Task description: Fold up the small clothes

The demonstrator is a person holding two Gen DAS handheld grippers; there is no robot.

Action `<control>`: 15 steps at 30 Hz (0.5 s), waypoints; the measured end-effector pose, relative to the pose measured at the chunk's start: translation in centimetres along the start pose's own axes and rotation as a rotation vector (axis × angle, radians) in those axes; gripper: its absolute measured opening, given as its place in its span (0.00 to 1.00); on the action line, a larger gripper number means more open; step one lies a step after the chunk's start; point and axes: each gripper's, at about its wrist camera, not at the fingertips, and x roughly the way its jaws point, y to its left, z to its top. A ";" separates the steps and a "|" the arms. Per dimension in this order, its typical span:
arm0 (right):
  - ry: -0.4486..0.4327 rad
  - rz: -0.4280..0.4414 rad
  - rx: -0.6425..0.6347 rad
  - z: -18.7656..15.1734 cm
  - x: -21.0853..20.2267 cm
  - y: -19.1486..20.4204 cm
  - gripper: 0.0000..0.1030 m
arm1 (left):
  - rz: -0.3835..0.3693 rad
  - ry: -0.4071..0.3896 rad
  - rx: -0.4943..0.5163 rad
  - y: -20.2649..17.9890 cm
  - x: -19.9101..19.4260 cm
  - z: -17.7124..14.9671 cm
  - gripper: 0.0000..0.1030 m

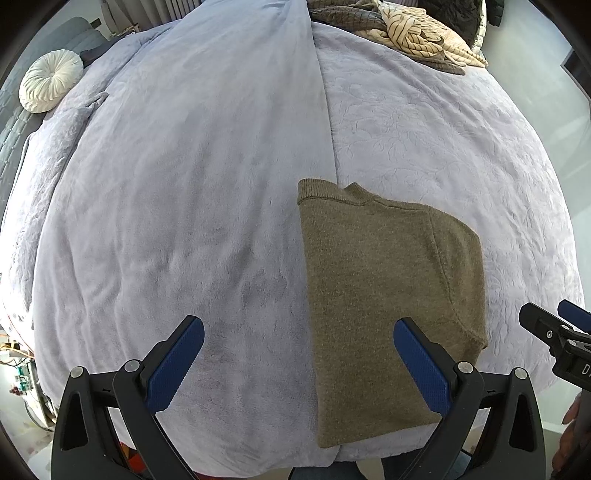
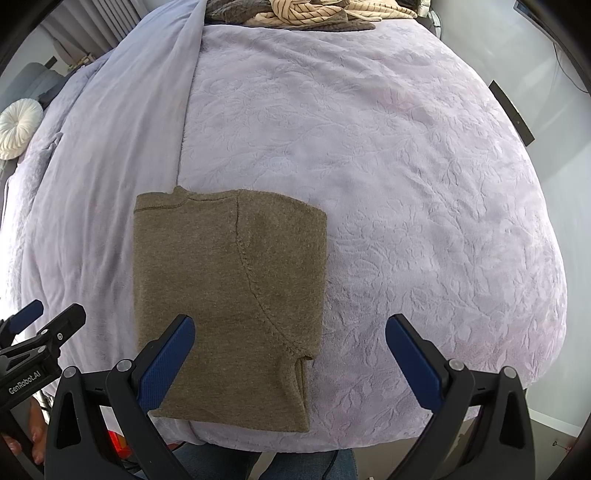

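The brown sweater (image 2: 229, 295) lay folded on the bed (image 2: 406, 184). The left gripper (image 1: 299, 354) and right gripper (image 2: 290, 350) hung wide apart, holding nothing.

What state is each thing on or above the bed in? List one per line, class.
Brown sweater: folded, lying flat on the bed.
Left claw: open, holding nothing.
Right claw: open, holding nothing.
Striped clothes: unfolded, heaped at the far edge.
Round cushion: resting at the far left.
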 end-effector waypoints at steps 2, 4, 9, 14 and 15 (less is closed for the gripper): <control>0.000 0.000 0.000 0.0 0.0 0.0 1.00 | 0.000 0.000 -0.001 0.0 0.0 0.0 1.00; 0.000 0.000 0.000 0.0 0.0 0.0 1.00 | 0.001 0.000 0.000 0.0 0.0 0.0 1.00; 0.000 0.000 0.002 -0.1 0.0 0.0 1.00 | 0.002 -0.001 -0.002 -0.1 0.0 0.0 1.00; 0.000 0.000 0.001 -0.1 0.0 0.0 1.00 | 0.000 0.007 -0.007 -0.1 0.0 0.0 1.00; 0.000 0.000 0.002 -0.1 0.0 0.0 1.00 | 0.000 0.009 -0.008 -0.1 0.0 0.0 1.00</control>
